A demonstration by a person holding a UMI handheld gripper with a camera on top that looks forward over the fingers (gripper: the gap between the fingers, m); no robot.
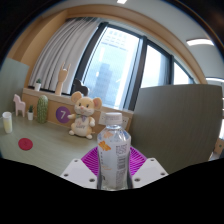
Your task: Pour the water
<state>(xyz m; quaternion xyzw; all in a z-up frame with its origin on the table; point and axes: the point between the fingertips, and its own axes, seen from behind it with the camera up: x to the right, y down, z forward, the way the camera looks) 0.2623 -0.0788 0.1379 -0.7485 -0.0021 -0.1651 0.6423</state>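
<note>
— Gripping what, exactly?
— A clear water bottle [114, 150], upright between the gripper [113, 163] fingers, both purple pads [92, 159] closed against its sides.
— Why upright?
— Likely to keep water in until a vessel is reached; none is in sight.
— And beyond?
— A stuffed mouse toy [82, 114] on the table [45, 150], curtains [66, 55] and window [120, 65] behind.

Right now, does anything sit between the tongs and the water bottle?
Nothing visible does. The water bottle stands upright directly between the tongs, pink pads flanking it. The plush toy sits beyond it on the table.
</note>
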